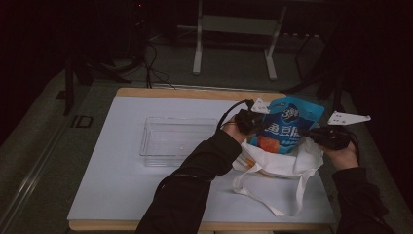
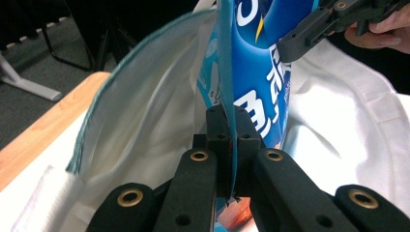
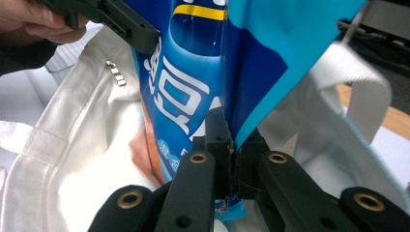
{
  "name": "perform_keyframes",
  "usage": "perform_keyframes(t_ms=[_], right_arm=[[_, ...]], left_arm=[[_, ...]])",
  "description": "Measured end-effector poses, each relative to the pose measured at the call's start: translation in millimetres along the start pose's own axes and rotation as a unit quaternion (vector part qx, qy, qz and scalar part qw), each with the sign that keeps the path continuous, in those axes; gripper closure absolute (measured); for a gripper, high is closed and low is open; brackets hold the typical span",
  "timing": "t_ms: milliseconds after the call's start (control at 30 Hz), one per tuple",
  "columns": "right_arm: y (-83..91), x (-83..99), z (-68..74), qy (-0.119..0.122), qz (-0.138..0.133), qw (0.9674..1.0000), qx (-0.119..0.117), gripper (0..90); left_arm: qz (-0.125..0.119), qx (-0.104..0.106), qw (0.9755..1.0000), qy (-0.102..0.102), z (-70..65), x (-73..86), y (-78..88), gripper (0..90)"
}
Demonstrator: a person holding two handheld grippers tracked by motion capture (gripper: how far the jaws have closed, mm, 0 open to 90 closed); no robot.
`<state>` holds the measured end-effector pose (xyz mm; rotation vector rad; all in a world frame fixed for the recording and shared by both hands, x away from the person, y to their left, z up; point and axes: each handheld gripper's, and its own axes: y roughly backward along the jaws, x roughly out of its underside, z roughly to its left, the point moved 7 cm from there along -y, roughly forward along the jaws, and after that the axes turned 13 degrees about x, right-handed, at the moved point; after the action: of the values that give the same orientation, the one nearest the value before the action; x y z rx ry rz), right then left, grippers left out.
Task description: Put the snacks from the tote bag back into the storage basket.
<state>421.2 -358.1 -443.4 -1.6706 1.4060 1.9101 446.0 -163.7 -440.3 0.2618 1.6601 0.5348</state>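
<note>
Right of centre, a blue snack pouch (image 1: 291, 126) stands half inside a white tote bag (image 1: 272, 163) — left gripper (image 1: 249, 122) and right gripper (image 1: 327, 137) each pinch a side edge, probably to lift it out evenly.

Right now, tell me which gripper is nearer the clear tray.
Left. The left gripper grips the blue bag on the side facing the clear tray, just right of it; the right gripper grips the bag's far side.

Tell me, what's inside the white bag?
The blue snack packet stands half inside the white bag, pinched by the left gripper and right gripper. Its bottom and anything deeper are covered by cloth.
</note>
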Motion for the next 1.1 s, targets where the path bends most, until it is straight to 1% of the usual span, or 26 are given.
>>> perform_keyframes(t_ms=[167, 300, 333, 367, 533, 600, 633, 667, 767, 867, 933, 967, 1067, 1100], right_arm=[[8.2, -11.2, -0.7, 0.007, -0.006, 0.9999, 0.005, 88.8], [16.4, -21.1, -1.1, 0.009, -0.013, 0.9999, 0.007, 88.9], [16.4, -21.1, -1.1, 0.009, -0.013, 0.9999, 0.007, 88.9], [20.5, -26.1, -0.3, 0.015, -0.016, 0.9997, 0.007, 88.9], [30.5, -39.8, 2.7, 0.028, -0.022, 0.9993, 0.008, 89.0], [35.0, -45.9, 3.4, 0.029, -0.027, 0.9992, 0.009, 89.0], [37.2, -48.9, 3.7, 0.030, -0.028, 0.9991, 0.009, 89.0], [39.2, -52.0, 3.8, 0.031, -0.032, 0.9990, 0.009, 89.0], [45.3, -60.4, 4.9, 0.033, -0.036, 0.9988, 0.007, 89.0], [51.0, -69.3, 8.1, 0.041, -0.038, 0.9984, 0.009, 89.1], [54.8, -76.0, 11.5, 0.049, -0.041, 0.9979, 0.010, 89.1], [56.7, -79.4, 13.6, 0.052, -0.042, 0.9978, 0.009, 89.1], [60.7, -89.8, 19.5, 0.059, -0.048, 0.9971, 0.005, 89.1], [60.7, -89.8, 19.5, 0.059, -0.048, 0.9971, 0.005, 89.1]], left_arm=[[-0.004, -0.009, 0.9999, -0.009, -1.8, -13.0, 6.3, 89.8], [-0.011, -0.010, 0.9997, -0.018, -5.6, -23.5, 13.0, 89.9], [-0.011, -0.010, 0.9997, -0.018, -5.6, -23.5, 13.0, 89.9], [-0.017, -0.010, 0.9996, -0.021, -7.6, -27.6, 16.9, 90.0], [-0.024, -0.010, 0.9993, -0.028, -10.8, -40.3, 27.4, 90.0], [-0.027, -0.010, 0.9991, -0.032, -12.5, -45.9, 32.0, 90.0], [-0.027, -0.010, 0.9991, -0.032, -12.5, -45.9, 32.0, 90.0], [-0.031, -0.011, 0.9989, -0.035, -14.6, -51.3, 36.5, 90.0], [-0.032, -0.012, 0.9985, -0.042, -17.8, -58.4, 43.6, 90.0], [-0.035, -0.012, 0.9983, -0.045, -20.6, -64.8, 51.8, 90.0], [-0.036, -0.011, 0.9982, -0.046, -21.6, -66.7, 55.1, 90.0], [-0.037, -0.012, 0.9980, -0.050, -24.0, -70.4, 62.6, 90.0], [-0.041, -0.014, 0.9977, -0.052, -27.2, -74.9, 74.2, 90.0], [-0.041, -0.014, 0.9977, -0.052, -27.2, -74.9, 74.2, 90.0]])
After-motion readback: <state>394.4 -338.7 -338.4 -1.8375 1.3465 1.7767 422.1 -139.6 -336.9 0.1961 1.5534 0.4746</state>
